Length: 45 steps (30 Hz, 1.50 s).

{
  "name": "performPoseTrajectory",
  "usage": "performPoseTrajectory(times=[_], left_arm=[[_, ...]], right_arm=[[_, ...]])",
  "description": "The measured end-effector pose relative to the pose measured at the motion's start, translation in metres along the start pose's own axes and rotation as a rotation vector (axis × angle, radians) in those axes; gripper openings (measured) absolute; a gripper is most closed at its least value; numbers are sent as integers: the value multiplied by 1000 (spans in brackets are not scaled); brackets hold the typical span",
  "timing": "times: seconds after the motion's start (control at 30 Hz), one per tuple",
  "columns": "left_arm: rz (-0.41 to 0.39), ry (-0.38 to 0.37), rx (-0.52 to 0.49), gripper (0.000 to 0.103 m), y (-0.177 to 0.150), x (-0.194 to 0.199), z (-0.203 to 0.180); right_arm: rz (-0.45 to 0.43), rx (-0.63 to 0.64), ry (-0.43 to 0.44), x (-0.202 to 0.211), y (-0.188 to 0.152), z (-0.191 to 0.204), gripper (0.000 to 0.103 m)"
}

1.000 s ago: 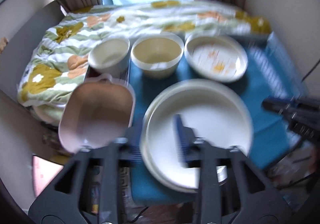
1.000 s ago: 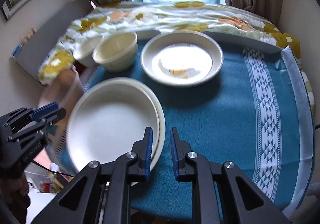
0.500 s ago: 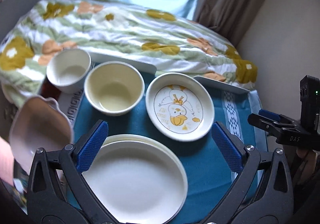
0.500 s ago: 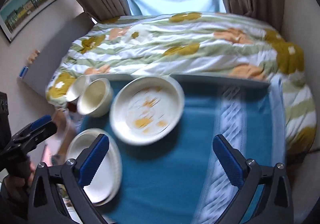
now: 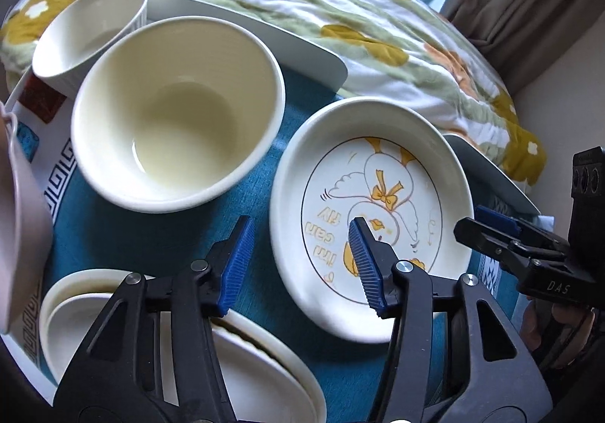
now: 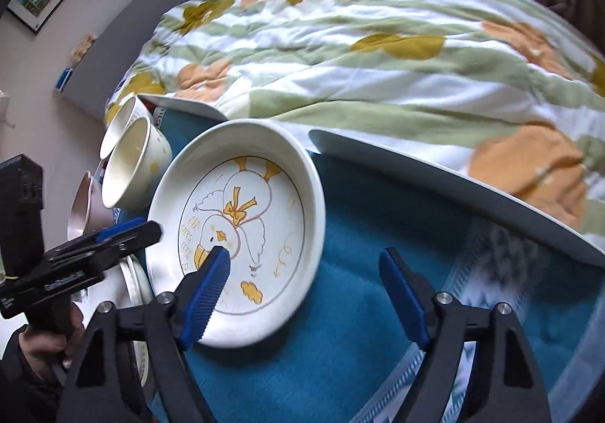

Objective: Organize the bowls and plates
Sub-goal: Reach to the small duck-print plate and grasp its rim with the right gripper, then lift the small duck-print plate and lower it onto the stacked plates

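1. We see the duck plate (image 5: 372, 219) lying flat on the blue cloth (image 6: 363, 340) of the tabletop, just beside the cream bowl (image 5: 177, 113).
2. The left hand-held gripper (image 5: 300, 264) straddles the plate's near-left rim, jaws closing, pads not yet pressing.
3. The right hand-held gripper (image 6: 308, 296) straddles the opposite rim, also closing, pads still clear.
4. We judge the risks: uneven closing may tip the glazed plate, slide it into the bowl, or knock the stacked plates (image 5: 151, 347).
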<state>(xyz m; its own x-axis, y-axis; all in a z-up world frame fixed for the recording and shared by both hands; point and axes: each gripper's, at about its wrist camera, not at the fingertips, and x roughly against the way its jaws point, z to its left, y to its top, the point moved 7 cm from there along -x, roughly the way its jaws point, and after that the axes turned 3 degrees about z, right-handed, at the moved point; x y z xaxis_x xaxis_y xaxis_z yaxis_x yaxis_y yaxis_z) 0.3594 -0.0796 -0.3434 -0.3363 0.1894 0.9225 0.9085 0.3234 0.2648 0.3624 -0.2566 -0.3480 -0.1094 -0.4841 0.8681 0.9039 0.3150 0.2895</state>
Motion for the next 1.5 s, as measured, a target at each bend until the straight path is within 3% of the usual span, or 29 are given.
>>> performPoseTrajectory(times=[0.13,0.2,0.3,0.5,0.8,1.0,1.27,1.5], left_arm=[[5,24,11,48,0,-6,2],[13,28,19,30,0,-9,4],[30,42,30,19,0,-15,7],[23,56,44,13,-1,-15,12],[18,59,19,13,-3,-5,7],[-9,5,-1,13,-1,26,1],[-64,-58,-105,13,-4,93,9],[-68,-64,-182,13,-27,133,49]], right_arm=[[15,20,26,-11,2,1,49],[18,24,35,-13,3,0,35],[15,31,44,-16,4,0,30],[-2,15,37,-17,5,-6,16],[-28,40,-3,-7,3,1,16],[-79,57,-47,21,0,15,16],[-154,-46,-28,62,-21,55,16],[-193,-96,-50,64,-58,114,16]])
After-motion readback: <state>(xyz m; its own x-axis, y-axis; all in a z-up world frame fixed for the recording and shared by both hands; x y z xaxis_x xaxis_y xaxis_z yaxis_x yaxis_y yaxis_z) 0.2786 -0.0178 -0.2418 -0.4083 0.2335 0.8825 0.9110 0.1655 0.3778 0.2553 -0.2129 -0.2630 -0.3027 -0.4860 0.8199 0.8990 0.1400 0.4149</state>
